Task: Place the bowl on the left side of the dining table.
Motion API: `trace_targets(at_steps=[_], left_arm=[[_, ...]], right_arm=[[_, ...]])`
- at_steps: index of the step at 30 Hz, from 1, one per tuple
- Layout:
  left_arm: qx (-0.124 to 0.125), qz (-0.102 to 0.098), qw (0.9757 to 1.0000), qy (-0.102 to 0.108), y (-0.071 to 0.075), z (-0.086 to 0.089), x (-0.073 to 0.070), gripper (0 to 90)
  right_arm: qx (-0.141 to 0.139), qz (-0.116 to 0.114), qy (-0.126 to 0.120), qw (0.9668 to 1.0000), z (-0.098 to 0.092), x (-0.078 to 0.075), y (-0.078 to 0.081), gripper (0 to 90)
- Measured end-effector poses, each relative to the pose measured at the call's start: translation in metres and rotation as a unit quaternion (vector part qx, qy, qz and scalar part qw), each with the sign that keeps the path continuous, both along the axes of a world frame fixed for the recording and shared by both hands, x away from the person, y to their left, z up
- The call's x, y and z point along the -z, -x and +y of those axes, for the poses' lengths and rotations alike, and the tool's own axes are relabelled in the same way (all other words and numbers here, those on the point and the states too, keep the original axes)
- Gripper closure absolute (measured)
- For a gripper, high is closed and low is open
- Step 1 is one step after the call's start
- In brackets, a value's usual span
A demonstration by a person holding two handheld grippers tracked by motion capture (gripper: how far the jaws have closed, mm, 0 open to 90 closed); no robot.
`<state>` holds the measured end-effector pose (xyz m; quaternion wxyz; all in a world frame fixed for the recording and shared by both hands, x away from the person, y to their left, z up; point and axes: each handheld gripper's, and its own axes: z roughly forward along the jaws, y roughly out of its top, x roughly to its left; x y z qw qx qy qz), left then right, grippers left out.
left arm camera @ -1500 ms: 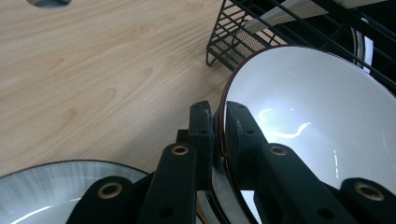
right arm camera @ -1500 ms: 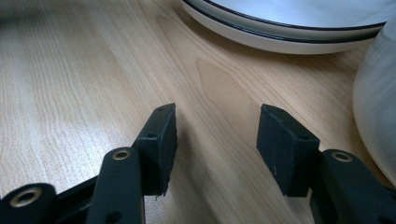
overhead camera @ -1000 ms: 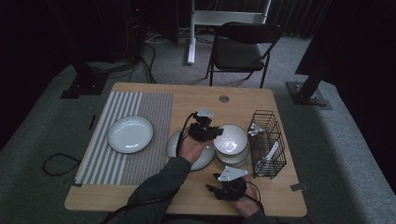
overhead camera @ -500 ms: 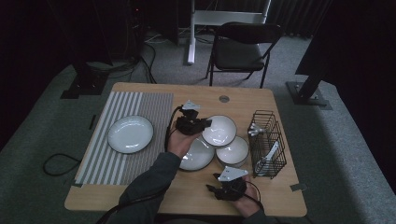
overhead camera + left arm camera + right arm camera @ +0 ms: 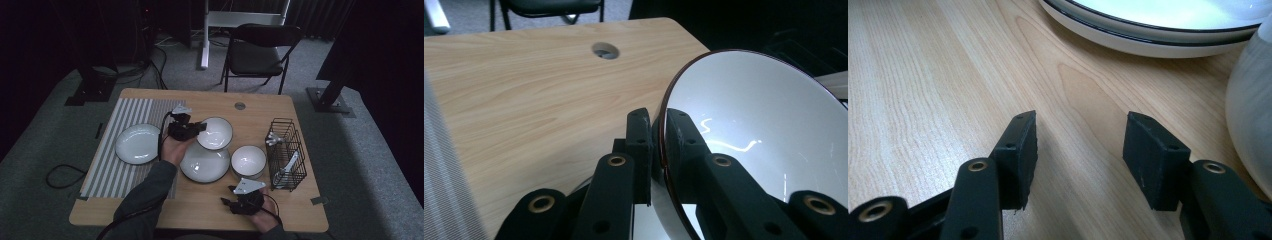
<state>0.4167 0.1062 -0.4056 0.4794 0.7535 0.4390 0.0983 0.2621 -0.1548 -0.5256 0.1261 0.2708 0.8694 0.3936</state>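
Left gripper [image 5: 186,126] lifts a white bowl [image 5: 215,133] above the plate [image 5: 204,164].
Its jaws clamp the rim — right gripper [image 5: 245,201] rests open on the counter [image 5: 210,102].

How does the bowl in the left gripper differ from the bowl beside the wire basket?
The held bowl is tilted and lifted, its rim pinched by the left gripper; the other bowl sits upright on the table, untouched. The held bowl looks wider. Both are white, dark-rimmed and empty.
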Motion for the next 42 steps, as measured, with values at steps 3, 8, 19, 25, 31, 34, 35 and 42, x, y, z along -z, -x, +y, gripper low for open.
trace_targets(at_steps=[3, 8, 19, 25, 31, 34, 35, 42], left_arm=[[-0.013, 0.0, 0.9999, -0.001, -0.002, 0.013, 0.002, 82.5], [-0.037, 0.0, 0.9993, -0.002, -0.002, 0.036, 0.004, 82.4], [-0.092, 0.0, 0.9957, 0.001, -0.002, 0.086, 0.007, 82.4], [-0.122, 0.004, 0.9925, 0.002, -0.001, 0.11, 0.012, 82.4], [-0.149, 0.01, 0.9888, -0.003, 0.0, 0.131, 0.02, 82.3], [-0.159, 0.012, 0.9871, -0.012, 0.0, 0.141, 0.025, 82.3], [-0.164, 0.013, 0.9863, -0.012, 0.0, 0.144, 0.026, 82.3], [-0.184, 0.017, 0.9824, -0.022, 0.001, 0.161, 0.034, 82.2]], right_arm=[[0.0, 0.0, 0.0, 1.0, 0.0, 0.0, 0.0, 46.9], [0.001, 0.001, 0.0, 1.0, 0.0, 0.0, 0.0, 46.8], [0.001, 0.0, 0.0, 1.0, 0.0, 0.0, 0.0, 46.8], [0.001, -0.001, 0.0, 1.0, 0.0, 0.0, 0.0, 46.7], [0.001, -0.001, 0.0, 1.0, 0.0, 0.0, 0.0, 46.6], [0.001, -0.001, 0.0, 1.0, 0.0, 0.0, 0.0, 46.5], [0.001, -0.001, 0.0, 1.0, 0.0, 0.0, 0.0, 46.6], [0.001, -0.001, 0.0, 1.0, 0.001, 0.0, 0.0, 46.5]])
